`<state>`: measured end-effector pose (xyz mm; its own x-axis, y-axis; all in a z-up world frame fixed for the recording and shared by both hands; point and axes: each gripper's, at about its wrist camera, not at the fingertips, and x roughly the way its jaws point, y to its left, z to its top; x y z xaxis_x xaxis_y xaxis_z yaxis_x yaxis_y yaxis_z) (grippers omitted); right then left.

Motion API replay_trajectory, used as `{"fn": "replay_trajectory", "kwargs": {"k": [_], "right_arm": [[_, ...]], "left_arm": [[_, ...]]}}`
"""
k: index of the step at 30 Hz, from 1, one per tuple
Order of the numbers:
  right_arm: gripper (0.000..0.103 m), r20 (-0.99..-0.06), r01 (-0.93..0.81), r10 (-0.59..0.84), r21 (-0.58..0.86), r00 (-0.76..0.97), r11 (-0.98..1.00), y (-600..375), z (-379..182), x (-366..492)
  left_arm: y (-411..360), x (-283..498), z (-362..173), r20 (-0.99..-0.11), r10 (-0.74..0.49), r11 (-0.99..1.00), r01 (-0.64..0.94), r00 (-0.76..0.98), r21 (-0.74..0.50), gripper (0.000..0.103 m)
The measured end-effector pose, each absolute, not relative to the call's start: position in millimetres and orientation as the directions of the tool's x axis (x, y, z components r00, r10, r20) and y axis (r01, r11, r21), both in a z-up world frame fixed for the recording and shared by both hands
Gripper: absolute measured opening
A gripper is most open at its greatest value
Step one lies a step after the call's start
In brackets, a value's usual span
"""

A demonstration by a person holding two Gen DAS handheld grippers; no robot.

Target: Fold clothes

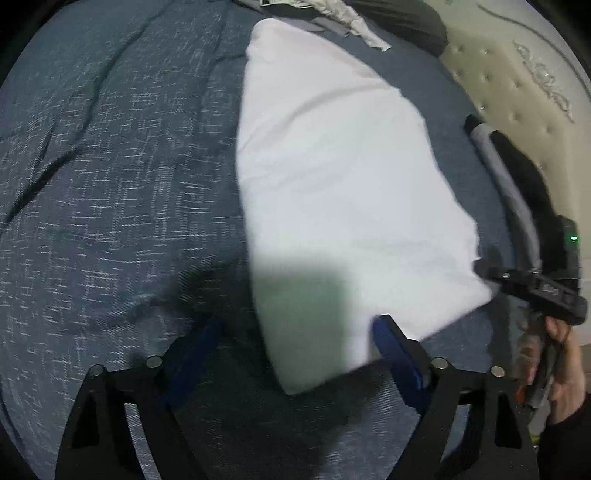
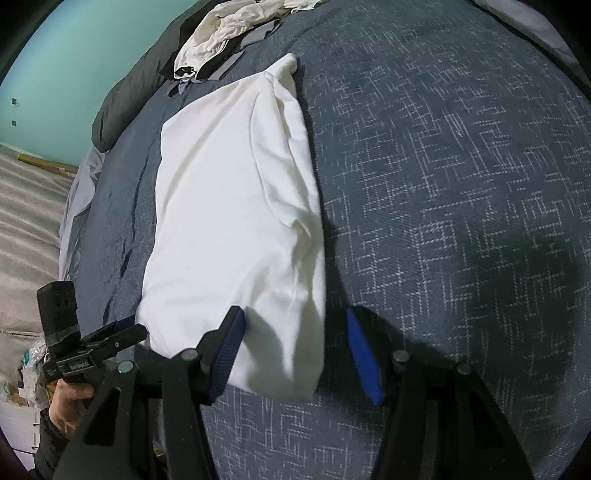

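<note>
A white garment (image 1: 332, 177) (image 2: 229, 206), folded into a long strip, lies flat on the blue bedspread (image 1: 110, 166) (image 2: 443, 184). My left gripper (image 1: 297, 323) is open over the strip's near end, and the garment's near left corner lies between its blue pads without being pinched. My right gripper (image 2: 294, 312) is also open and straddles the near right corner; its left pad rests against the cloth, its right pad stands apart over the bedspread. Each view shows the other gripper (image 1: 532, 288) (image 2: 110, 336) at the frame edge, held by a hand.
A heap of loose pale clothes (image 1: 351, 18) (image 2: 221, 29) lies at the far end of the bed, beside a dark bundle (image 2: 125, 103). A beige quilted mattress side (image 1: 517, 92) and a teal wall (image 2: 74, 55) border the bed. The bedspread stretches wide on the strip's other side.
</note>
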<state>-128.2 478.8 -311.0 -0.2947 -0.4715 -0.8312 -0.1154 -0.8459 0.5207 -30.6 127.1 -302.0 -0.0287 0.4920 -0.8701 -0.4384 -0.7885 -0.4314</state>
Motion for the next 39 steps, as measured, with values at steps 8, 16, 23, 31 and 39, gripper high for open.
{"fn": "replay_trajectory", "kwargs": {"k": [8,16,23,31,39], "right_arm": [[0.058,-0.825,-0.080,-0.491,0.530,-0.280,-0.844,472,-310,-127],[0.059,-0.825,-0.055,-0.492,0.525,-0.278,-0.849,462,-312,-130],[0.044,-0.804,-0.015,-0.546,0.564,-0.235,-0.825,449,-316,-131],[0.044,-0.796,-0.036,-0.557,0.581,-0.237,-0.813,450,-320,-134],[0.023,-0.797,-0.012,-0.550,0.571,-0.250,-0.821,449,-314,-131]], "left_arm": [[135,-25,-310,-0.840,0.542,-0.756,-0.430,0.014,-0.494,0.072],[132,-52,-312,-0.808,0.587,-0.727,-0.405,0.052,-0.555,0.058],[124,-52,-304,-0.792,0.608,-0.708,-0.417,0.053,-0.571,0.046],[116,-53,-313,-0.775,0.627,-0.702,-0.370,0.085,-0.608,0.048],[127,-50,-297,-0.780,0.624,-0.700,-0.404,0.052,-0.588,0.047]]}}
